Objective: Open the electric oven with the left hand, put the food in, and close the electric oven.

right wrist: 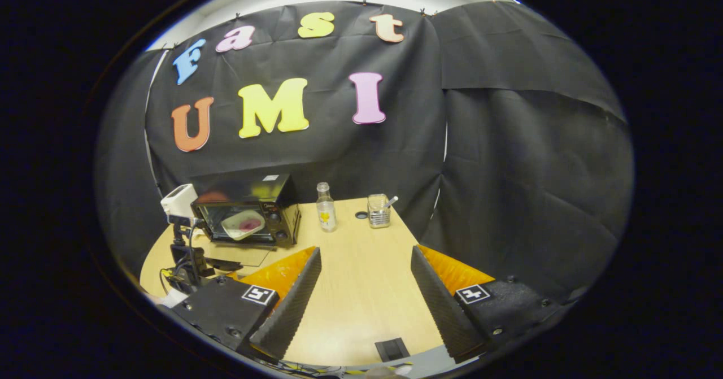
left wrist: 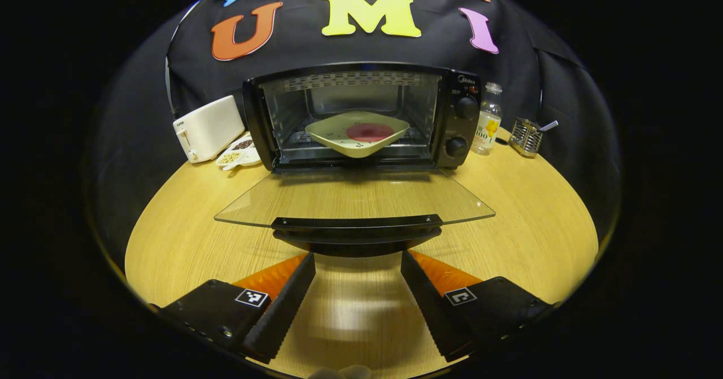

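Left tongs (left wrist: 357, 277) apart, empty, just short of door handle (left wrist: 357, 235), lined up for closing lift; right tongs (right wrist: 365, 280) apart, empty, well clear over table (right wrist: 361, 288); glass door (left wrist: 355, 199) lies flat, long axis across view; plate (left wrist: 357, 133) with red food (left wrist: 370, 132) sits on rack inside electric oven (left wrist: 361, 116).

A round wooden table (left wrist: 186, 243) carries everything. The oven (left wrist: 361, 116) stands at 12 o'clock in the left gripper view, a toaster (left wrist: 208, 128) and a small dish of seeds (left wrist: 239, 152) at 10 o'clock, and a bottle (left wrist: 487, 119) and a mesh holder (left wrist: 526, 136) at 2 o'clock. The oven's glass door (left wrist: 355, 201) lies open and flat over the tabletop.
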A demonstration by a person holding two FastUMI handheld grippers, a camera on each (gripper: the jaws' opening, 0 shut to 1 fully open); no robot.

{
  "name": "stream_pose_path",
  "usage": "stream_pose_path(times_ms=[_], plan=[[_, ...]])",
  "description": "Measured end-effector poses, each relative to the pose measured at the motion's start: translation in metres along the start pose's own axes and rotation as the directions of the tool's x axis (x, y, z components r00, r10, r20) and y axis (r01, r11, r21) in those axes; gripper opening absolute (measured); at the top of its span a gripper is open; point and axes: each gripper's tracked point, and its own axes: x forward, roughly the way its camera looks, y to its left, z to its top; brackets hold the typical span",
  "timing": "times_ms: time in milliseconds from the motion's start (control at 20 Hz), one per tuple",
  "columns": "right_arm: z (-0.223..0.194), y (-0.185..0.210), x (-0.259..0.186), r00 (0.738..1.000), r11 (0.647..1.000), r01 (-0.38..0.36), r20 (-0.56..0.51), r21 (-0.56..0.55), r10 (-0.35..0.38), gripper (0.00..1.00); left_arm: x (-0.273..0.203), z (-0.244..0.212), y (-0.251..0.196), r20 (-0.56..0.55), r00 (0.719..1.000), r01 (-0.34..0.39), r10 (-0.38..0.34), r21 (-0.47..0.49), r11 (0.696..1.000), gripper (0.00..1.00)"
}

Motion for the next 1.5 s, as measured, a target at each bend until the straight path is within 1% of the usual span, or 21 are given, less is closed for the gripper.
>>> stream_pose_path(times_ms=[350,500,750,1000,1150,1500], plan=[[-0.002,0.004,0.005,1.000,1.000,-0.007,-0.008,0.028,0.007,1.00,-0.004,0.052,-0.003,0.075,0.997,0.023,-0.021,-0.022,1.000,0.97],[-0.004,0.004,0.006,1.000,0.998,-0.007,-0.011,0.060,0.008,1.00,-0.003,0.070,-0.005,0.095,0.995,0.031,-0.030,-0.009,0.999,0.97],[-0.004,-0.003,0.007,1.000,0.995,0.012,-0.007,0.099,-0.011,1.00,0.001,0.097,-0.005,0.111,0.993,0.037,-0.036,-0.011,0.999,0.97],[-0.004,-0.010,0.007,1.000,0.992,0.029,-0.002,0.123,-0.030,1.00,0.007,0.129,-0.007,0.152,0.988,0.038,-0.037,-0.001,0.999,0.98],[-0.004,-0.012,0.008,0.999,0.990,0.036,-0.005,0.139,-0.036,1.00,0.011,0.136,-0.009,0.164,0.986,0.036,-0.039,0.019,0.999,0.98],[-0.004,-0.019,0.002,0.999,0.989,0.050,0.004,0.138,-0.051,1.00,0.025,0.146,-0.014,0.157,0.987,0.041,-0.044,0.024,0.999,0.98]])
